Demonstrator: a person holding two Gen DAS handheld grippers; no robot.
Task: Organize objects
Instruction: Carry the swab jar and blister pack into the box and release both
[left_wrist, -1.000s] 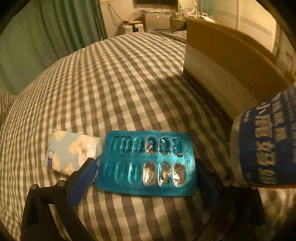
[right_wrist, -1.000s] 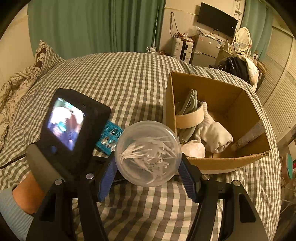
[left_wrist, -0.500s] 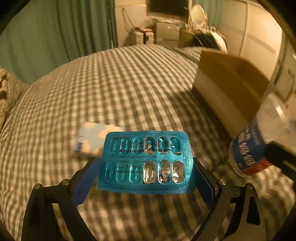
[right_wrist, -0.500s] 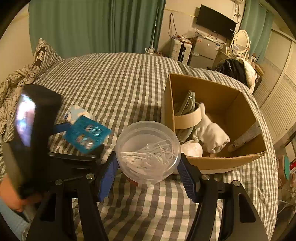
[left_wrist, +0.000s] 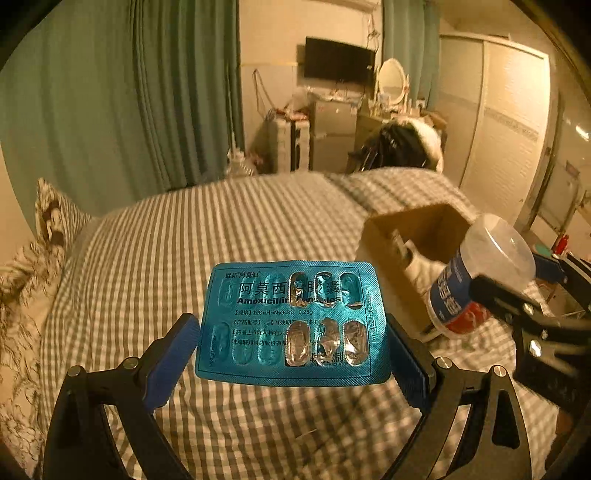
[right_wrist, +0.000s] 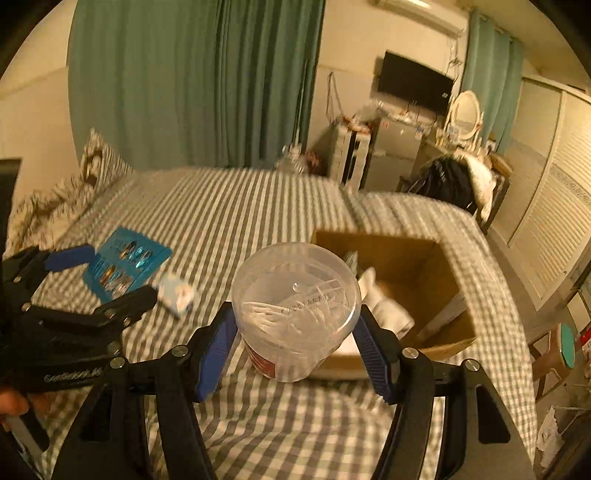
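Observation:
My left gripper (left_wrist: 293, 354) is shut on a teal blister pack of capsules (left_wrist: 291, 321), held in the air above the checked bed; it also shows in the right wrist view (right_wrist: 123, 264). My right gripper (right_wrist: 297, 343) is shut on a clear plastic jar of cotton swabs (right_wrist: 295, 306) with a blue and red label, which the left wrist view shows at the right (left_wrist: 476, 280). An open cardboard box (right_wrist: 436, 332) stands on the bed just beyond the jar and holds white cloth items (right_wrist: 384, 310). A small tissue packet (right_wrist: 176, 293) lies on the bed.
The checked bedspread (left_wrist: 221, 229) fills the middle. Patterned pillows (right_wrist: 74, 192) lie at the far left. Green curtains, a wall TV, a mirror and cluttered furniture stand beyond the bed. A louvred wardrobe (right_wrist: 554, 206) is at the right.
My left gripper has lifted the blister pack off the bed and tilted up to face the room. The right gripper with the jar has also risen and tilted up.

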